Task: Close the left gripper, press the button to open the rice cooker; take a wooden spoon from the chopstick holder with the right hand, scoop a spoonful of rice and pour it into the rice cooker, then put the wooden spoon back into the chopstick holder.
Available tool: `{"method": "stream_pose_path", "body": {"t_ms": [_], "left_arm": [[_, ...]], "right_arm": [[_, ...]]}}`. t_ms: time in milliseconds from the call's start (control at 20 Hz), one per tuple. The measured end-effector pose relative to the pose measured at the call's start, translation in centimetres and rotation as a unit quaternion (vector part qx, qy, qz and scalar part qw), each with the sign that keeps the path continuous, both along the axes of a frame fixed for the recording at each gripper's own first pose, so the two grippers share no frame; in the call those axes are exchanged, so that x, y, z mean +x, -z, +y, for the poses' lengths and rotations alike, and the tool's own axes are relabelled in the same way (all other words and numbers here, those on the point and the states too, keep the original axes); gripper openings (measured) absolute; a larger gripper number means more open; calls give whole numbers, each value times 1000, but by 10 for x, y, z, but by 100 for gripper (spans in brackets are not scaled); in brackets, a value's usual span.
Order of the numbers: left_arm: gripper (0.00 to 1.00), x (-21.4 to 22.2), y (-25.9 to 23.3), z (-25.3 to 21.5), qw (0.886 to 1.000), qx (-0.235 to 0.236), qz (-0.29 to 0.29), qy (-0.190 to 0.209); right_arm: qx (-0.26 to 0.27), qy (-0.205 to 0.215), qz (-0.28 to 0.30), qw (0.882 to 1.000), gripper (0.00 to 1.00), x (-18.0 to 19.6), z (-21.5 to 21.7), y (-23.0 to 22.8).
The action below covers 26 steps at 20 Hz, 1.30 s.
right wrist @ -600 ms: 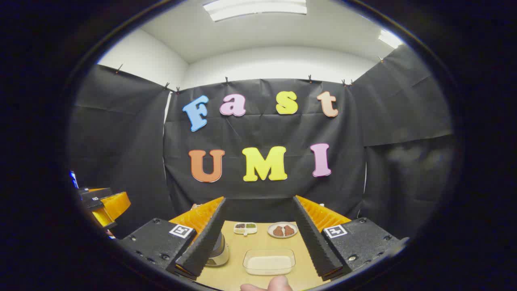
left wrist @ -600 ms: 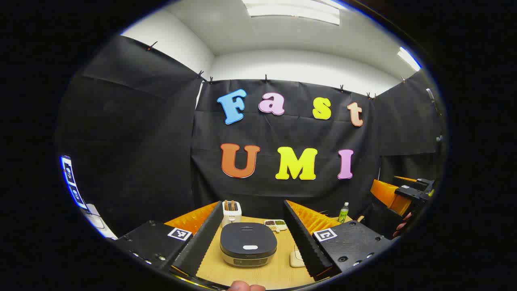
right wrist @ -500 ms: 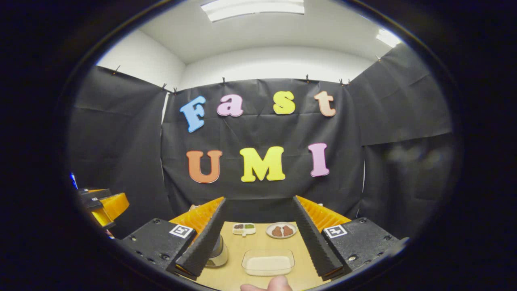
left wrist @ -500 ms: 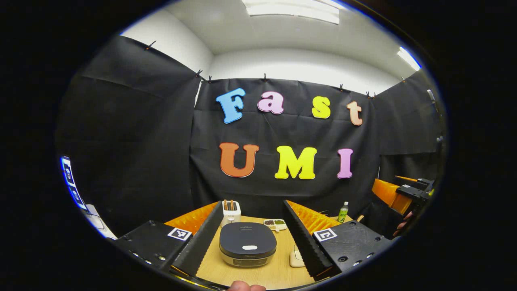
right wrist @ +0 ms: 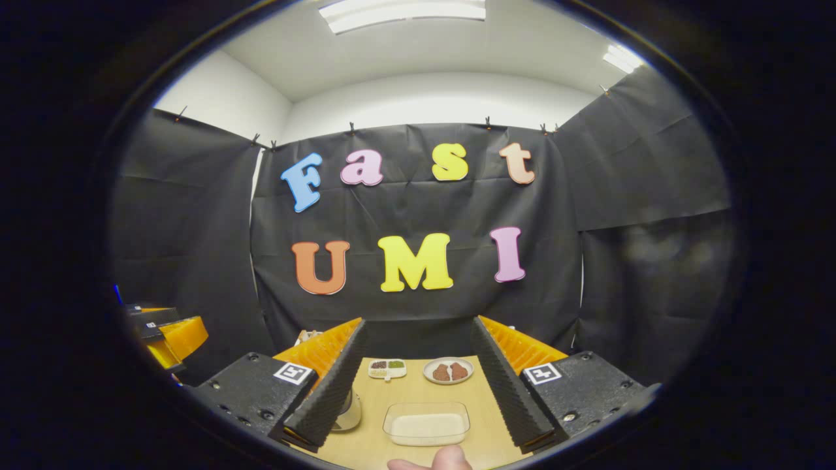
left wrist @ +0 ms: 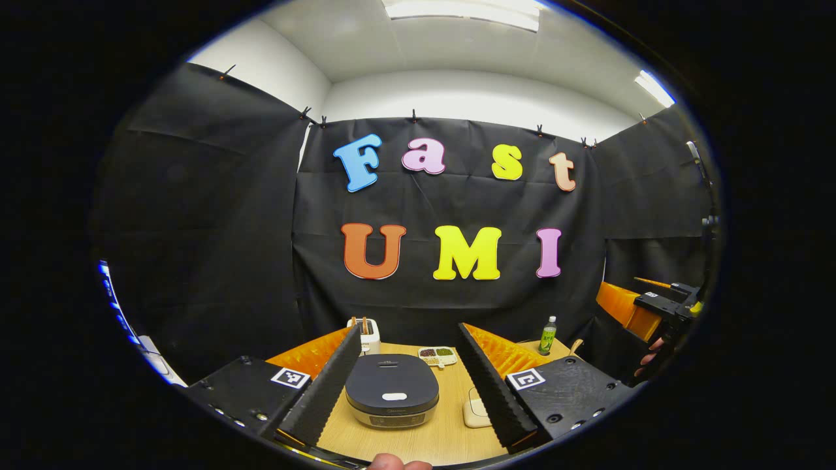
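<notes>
Jaws on our left gripper (left wrist: 408,378) are spread wide, and the rice cooker (left wrist: 392,399) sits low centre of the left gripper view, dead ahead between them, lid down. Right gripper (right wrist: 418,385) jaws are apart too. Button (left wrist: 394,396) is the pale oval on the dark lid, so we'd close up first.

Between the wide-spread left tongs (left wrist: 408,382) the rice cooker (left wrist: 392,398) sits with its lid down, bare table (left wrist: 431,440) on its near side and nothing above it. Behind it the chopstick holder (left wrist: 368,333) stands at the back left, a divided dish (left wrist: 437,355) just beside, a green bottle (left wrist: 547,335) farther right. Ahead of the gaping right tongs (right wrist: 418,378) a clear tray of rice (right wrist: 426,423) lies close, with open tabletop between it and the plate (right wrist: 448,370) behind.
</notes>
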<state>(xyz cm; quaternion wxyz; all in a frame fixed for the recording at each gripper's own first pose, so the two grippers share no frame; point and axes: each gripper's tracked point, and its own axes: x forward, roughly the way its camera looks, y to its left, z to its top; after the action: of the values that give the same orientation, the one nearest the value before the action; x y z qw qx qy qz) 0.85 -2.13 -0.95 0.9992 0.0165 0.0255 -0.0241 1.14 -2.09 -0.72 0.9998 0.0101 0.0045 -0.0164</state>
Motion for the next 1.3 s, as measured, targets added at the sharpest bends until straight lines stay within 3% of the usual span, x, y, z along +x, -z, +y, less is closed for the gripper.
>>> {"method": "stream_pose_path", "body": {"t_ms": [850, 1100, 1300], "left_arm": [[94, 29, 27, -10, 999, 5, 46, -14], [95, 44, 79, -12, 993, 2, 119, -25], [93, 60, 136, -20, 980, -2, 199, -14]], "right_arm": [[9, -4, 17, 1000, 100, 33, -20, 16], [16, 0, 27, 1000, 100, 56, -43, 27], [14, 12, 44, 999, 100, 71, -66, 43]]}}
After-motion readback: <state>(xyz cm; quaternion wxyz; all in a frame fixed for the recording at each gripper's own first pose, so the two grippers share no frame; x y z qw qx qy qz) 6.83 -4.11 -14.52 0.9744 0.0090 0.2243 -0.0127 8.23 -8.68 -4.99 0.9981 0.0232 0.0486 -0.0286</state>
